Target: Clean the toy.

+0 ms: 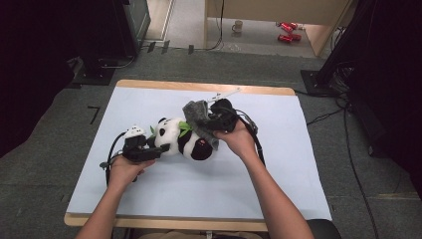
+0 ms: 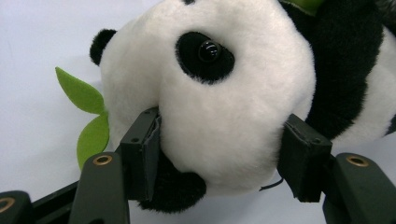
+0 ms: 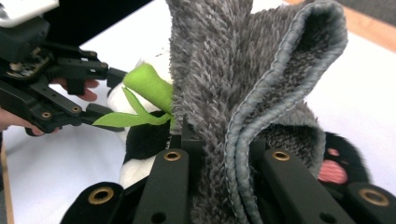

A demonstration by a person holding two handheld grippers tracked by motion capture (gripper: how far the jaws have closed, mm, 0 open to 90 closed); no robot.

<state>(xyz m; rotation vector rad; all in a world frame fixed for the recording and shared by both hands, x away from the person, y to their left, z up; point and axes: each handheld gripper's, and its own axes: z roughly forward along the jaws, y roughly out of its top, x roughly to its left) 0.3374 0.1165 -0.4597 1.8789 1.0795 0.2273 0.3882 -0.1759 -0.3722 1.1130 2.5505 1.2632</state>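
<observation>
On the white table [image 1: 149, 209], left gripper [image 2: 219, 154] clamps the panda's head [image 2: 210, 93] (leaves [image 2: 86, 116] beside), right gripper [image 3: 224, 154] pinches grey cloth [image 3: 243, 70].

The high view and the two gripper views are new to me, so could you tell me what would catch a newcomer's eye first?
A black-and-white plush panda lies mid-table on the pale blue mat, its head clamped by the left gripper. The right gripper is shut on a folded grey fleecy cloth held over the panda's body. Green felt leaves stick out by its head.
</observation>
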